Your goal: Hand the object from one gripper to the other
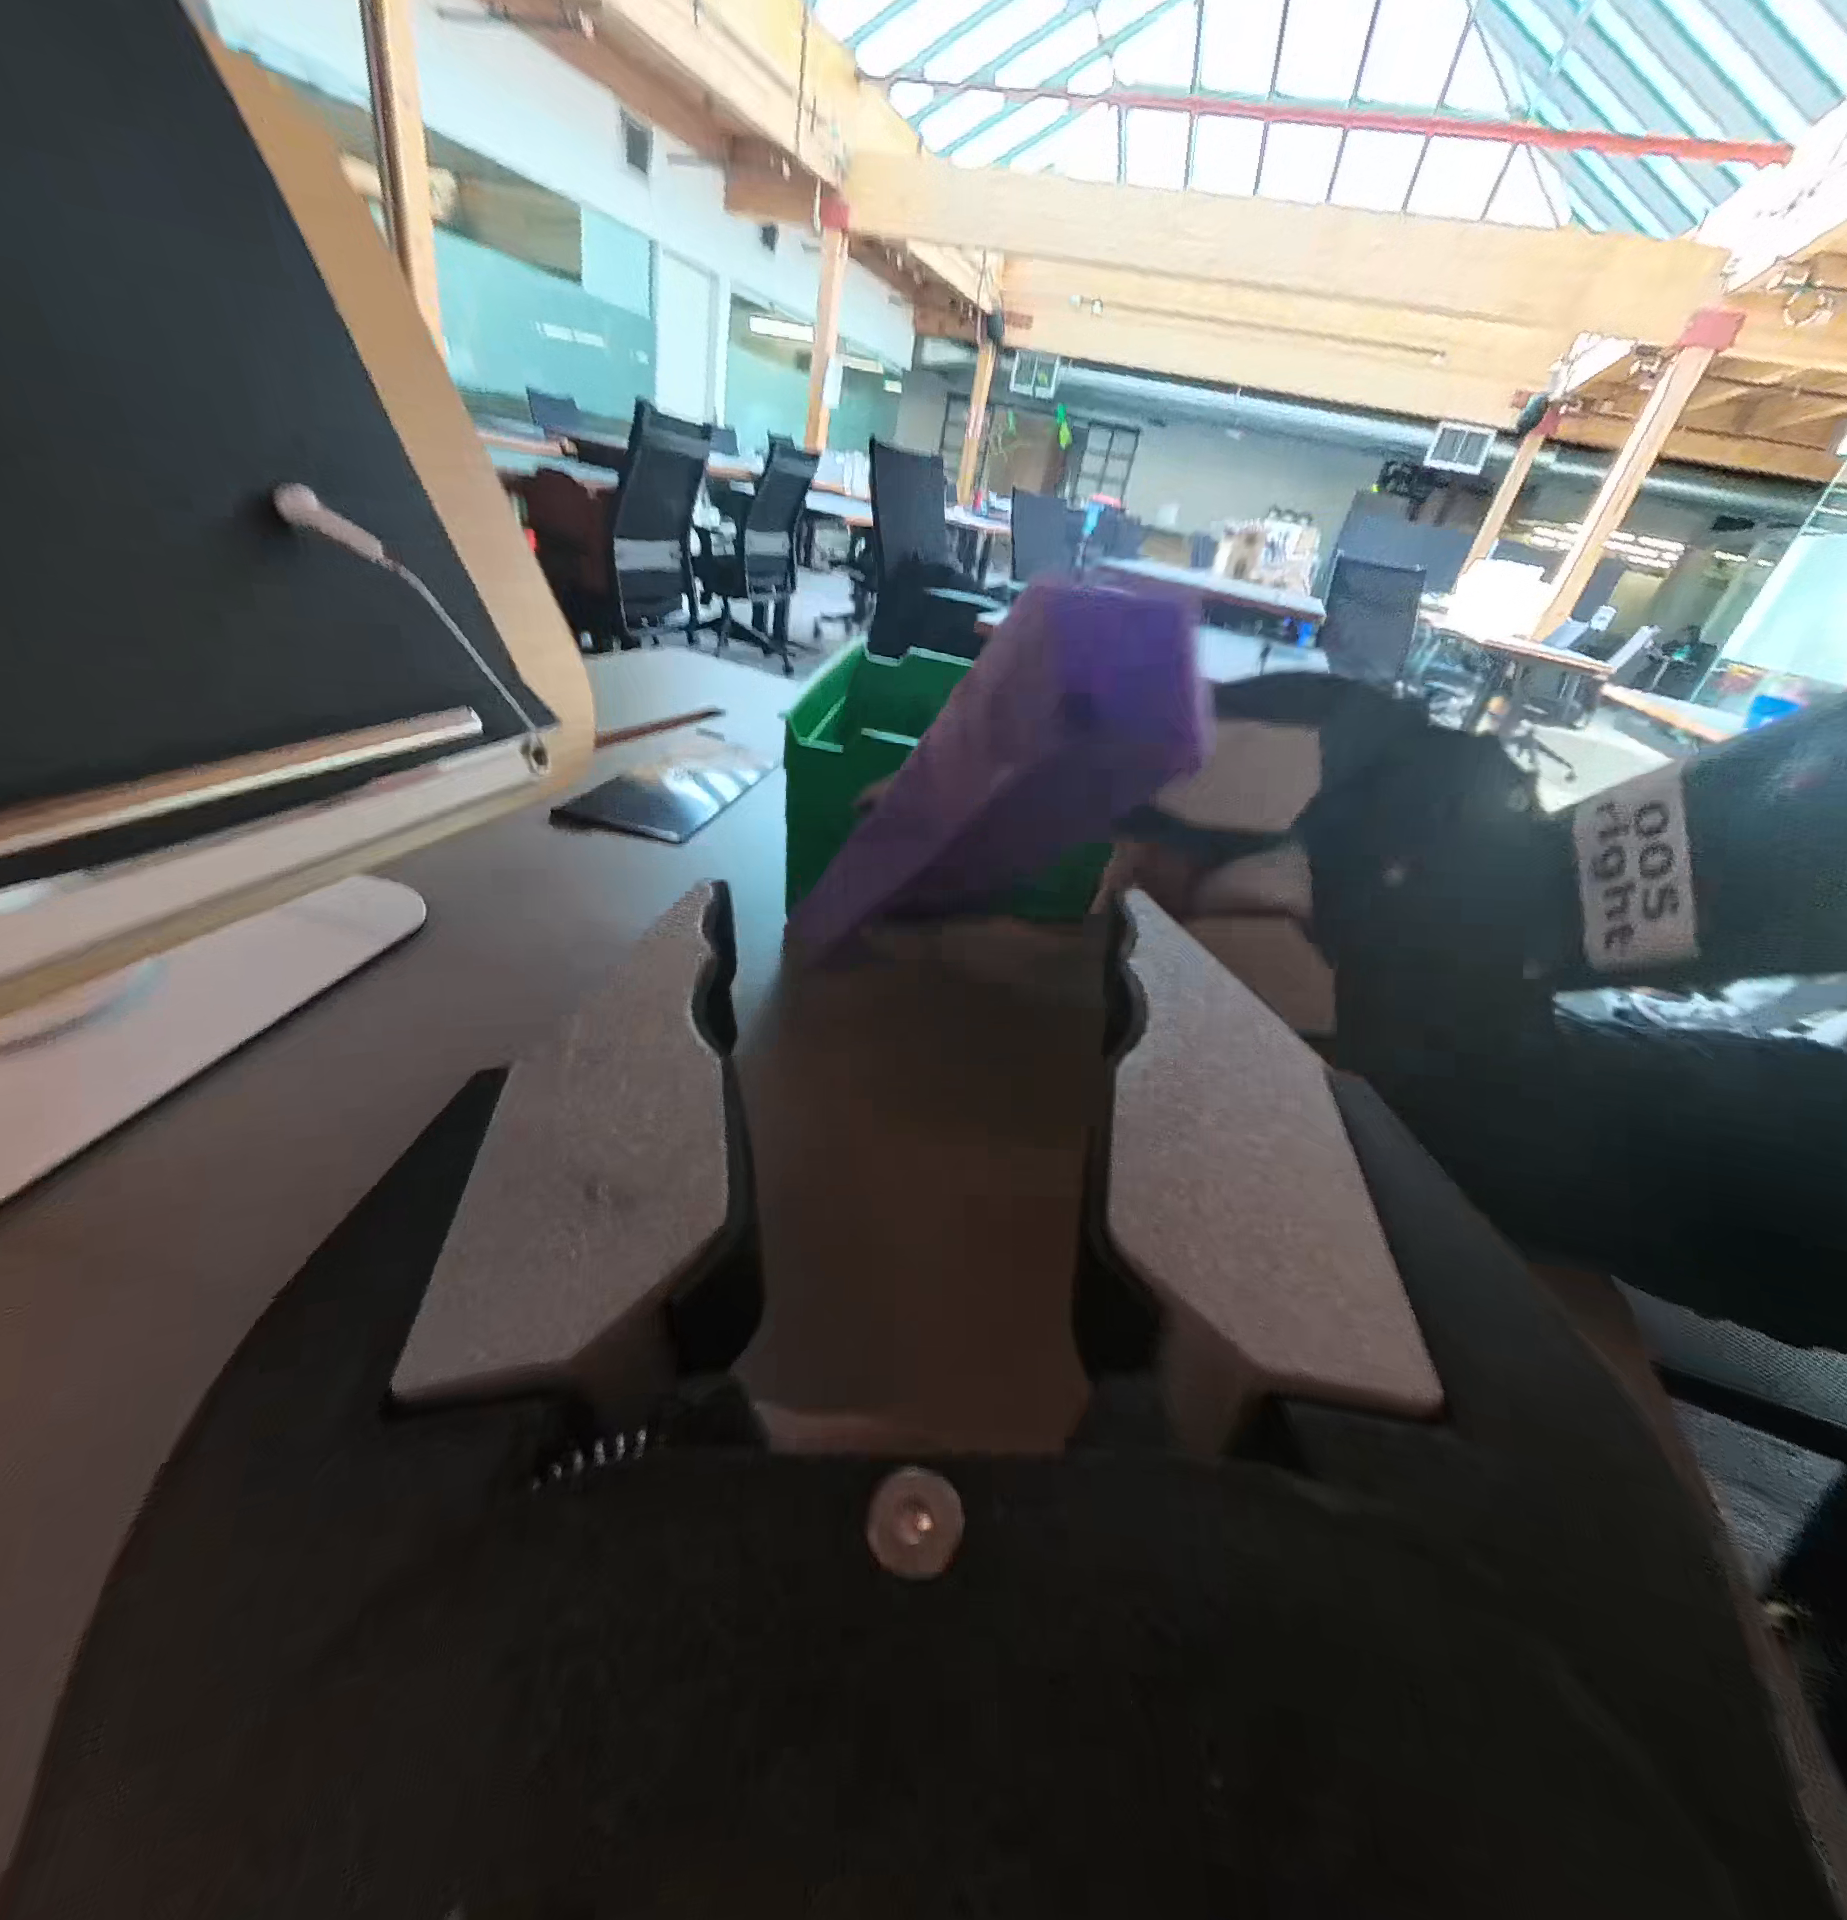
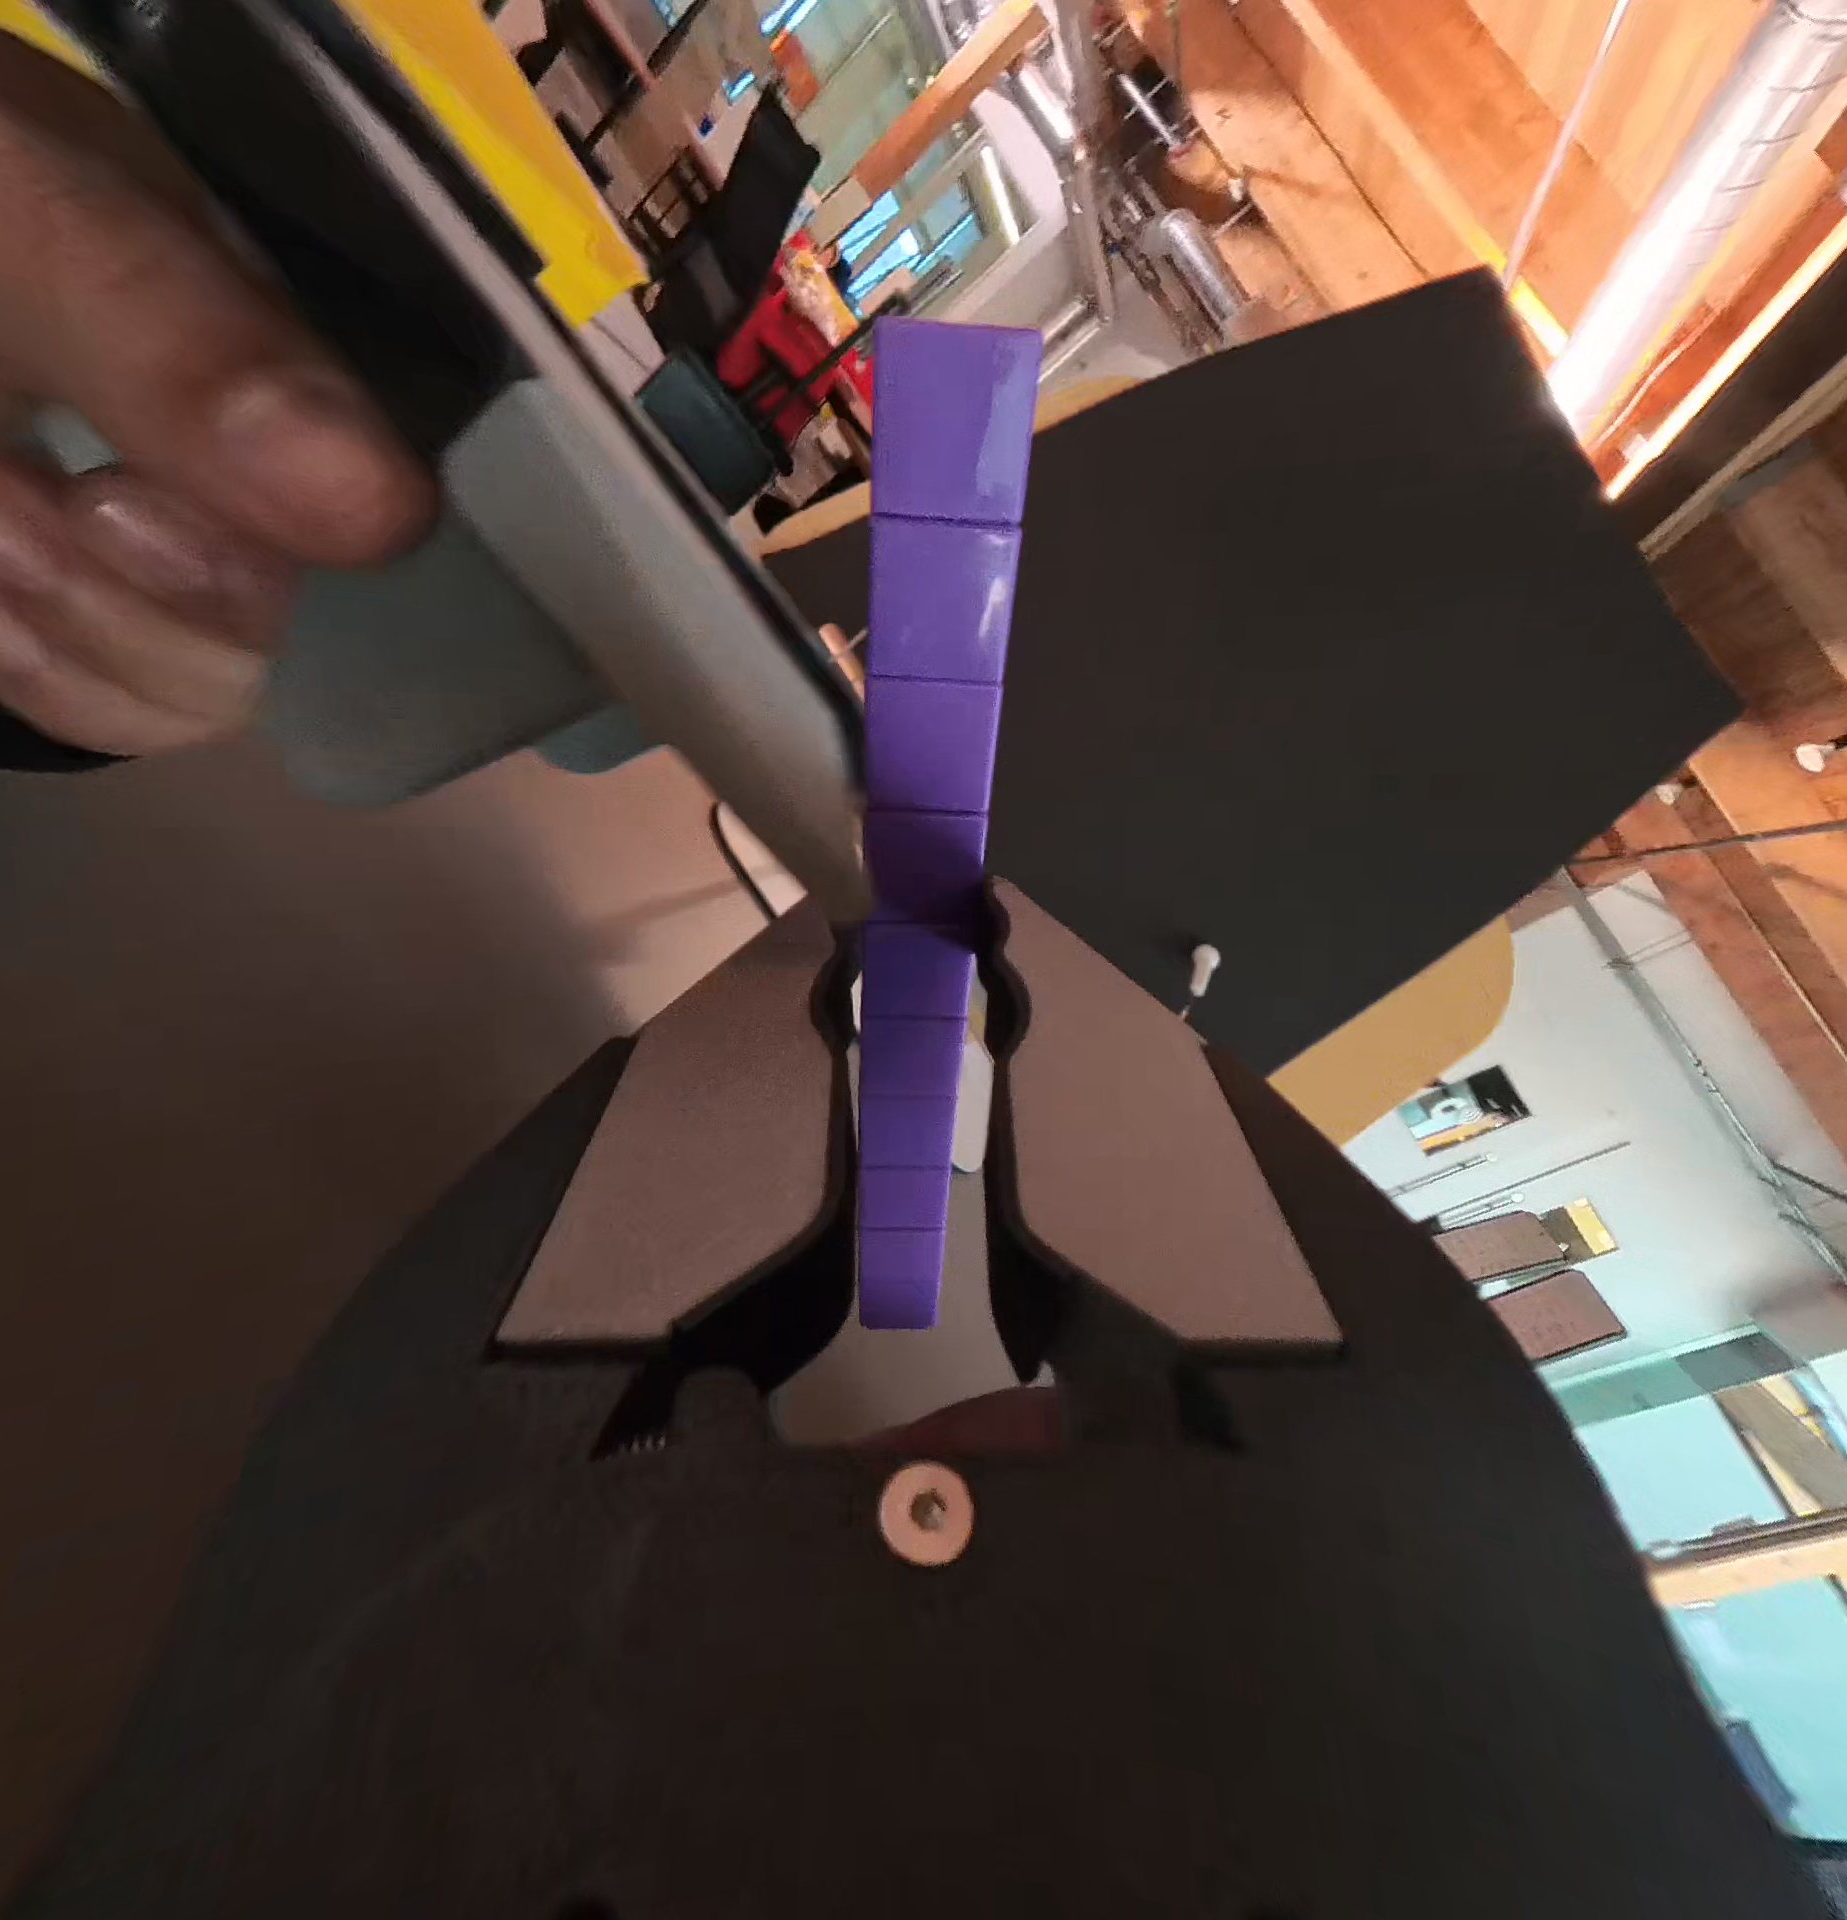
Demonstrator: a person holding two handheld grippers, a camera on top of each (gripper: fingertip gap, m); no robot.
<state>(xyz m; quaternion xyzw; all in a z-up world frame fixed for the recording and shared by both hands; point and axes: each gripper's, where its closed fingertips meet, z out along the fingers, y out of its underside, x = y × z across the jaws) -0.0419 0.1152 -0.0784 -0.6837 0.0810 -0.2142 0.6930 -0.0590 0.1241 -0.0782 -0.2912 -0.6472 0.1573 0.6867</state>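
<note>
1. Left gripper (image 1: 919, 971): jaws wide apart and empty, tips just near of the purple block (image 1: 1012, 769).
2. The block is tilted in the air in front of a green bin (image 1: 831, 774) farther off, its near end almost between the left fingers.
3. Right gripper (image 2: 924, 935): clamped on the block; a left finger (image 2: 690, 665) touches its side.
4. Handover seems about half done: left must close, right release.

Purple segmented bar (image 2: 934, 727), clamped edge-on between right hand-held gripper (image 2: 919, 935) fingers
</note>
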